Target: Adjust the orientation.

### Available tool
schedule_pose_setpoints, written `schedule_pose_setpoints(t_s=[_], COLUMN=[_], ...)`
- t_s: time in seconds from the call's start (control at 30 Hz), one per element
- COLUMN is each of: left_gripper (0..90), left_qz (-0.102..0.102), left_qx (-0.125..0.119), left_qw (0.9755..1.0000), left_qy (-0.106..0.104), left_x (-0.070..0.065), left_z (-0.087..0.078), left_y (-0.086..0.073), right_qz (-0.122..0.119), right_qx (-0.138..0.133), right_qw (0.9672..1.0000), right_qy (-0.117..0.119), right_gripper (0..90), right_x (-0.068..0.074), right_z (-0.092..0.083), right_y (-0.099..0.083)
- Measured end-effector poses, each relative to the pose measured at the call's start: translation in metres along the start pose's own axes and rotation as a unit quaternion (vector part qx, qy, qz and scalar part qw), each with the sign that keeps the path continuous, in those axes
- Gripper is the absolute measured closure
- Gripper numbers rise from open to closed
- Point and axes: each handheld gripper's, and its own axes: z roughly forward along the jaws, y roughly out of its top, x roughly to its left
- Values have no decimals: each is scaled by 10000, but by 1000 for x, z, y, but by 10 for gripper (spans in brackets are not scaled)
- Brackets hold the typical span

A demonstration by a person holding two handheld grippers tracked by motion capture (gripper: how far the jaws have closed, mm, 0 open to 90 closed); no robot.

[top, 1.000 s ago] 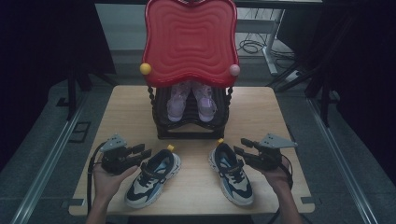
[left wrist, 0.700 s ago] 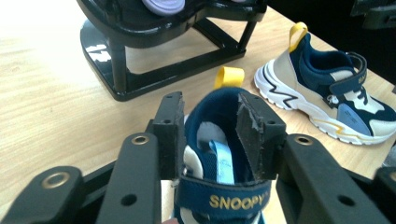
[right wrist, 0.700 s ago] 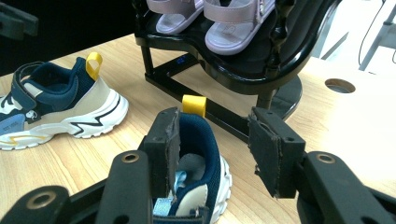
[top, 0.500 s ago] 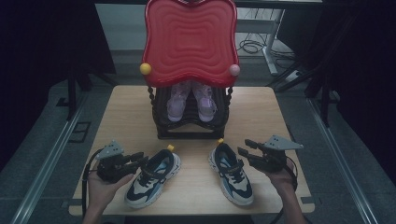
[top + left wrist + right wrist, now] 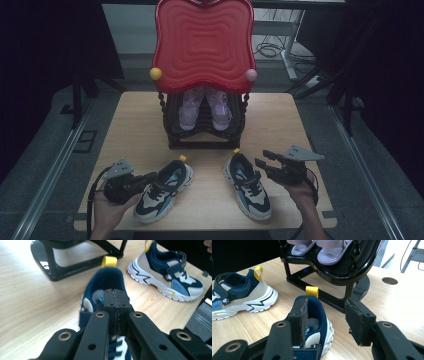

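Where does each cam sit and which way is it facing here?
High view: above the person's table edge, facing forward and down on the table, shoe rack and both sneakers; hands and forearms enter at the bottom.
Left gripper view: on the left gripper, jaws together over the left sneaker.
Right gripper view: on the right gripper, jaws apart over the right sneaker, facing the rack.
Shared: both gripper views show both sneakers and the rack base.
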Motion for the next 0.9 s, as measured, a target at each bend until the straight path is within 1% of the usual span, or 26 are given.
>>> schedule_pose_setpoints(t_s=[0.1,0.17,0.27,0.37,0.5,0.63,0.7,0.8,0.87,0.9], left_gripper=[898,899,899,900,899,900,900,900,900,900], left_qz=[37,23,-44,-56,-60,-79,-79,-13,-15,-51], left_qx=[171,254,282,335,500,630,708,859,921,930], left_qw=[9998,9997,9995,9993,9982,9971,9965,9955,9950,9948], left_qy=[-9,-34,-115,-184,-336,-417,-441,-399,-378,-408], left_x=[-3,-4,-8,-11,-17,-19,-21,-24,-25,-24], left_z=[3,4,4,6,14,21,25,32,35,36], left_y=[-7,-12,-19,-22,-29,-34,-36,-39,-42,-43], right_qz=[23,42,73,89,99,130,141,170,167,177], right_qx=[4,-11,-28,-17,3,20,9,11,14,21], right_qw=[10000,10000,10000,10000,10000,9999,9999,9999,9999,9998], right_qy=[-13,-10,-2,-4,8,17,16,14,5,5], right_gripper=[527,526,527,527,527,527,527,527,527,527], right_x=[0,-1,-2,-2,-1,-1,-2,-2,-3,-3], right_z=[0,-1,-1,0,2,3,4,4,4,4], right_y=[-1,-1,-2,-2,-3,-4,-4,-5,-5,-5])
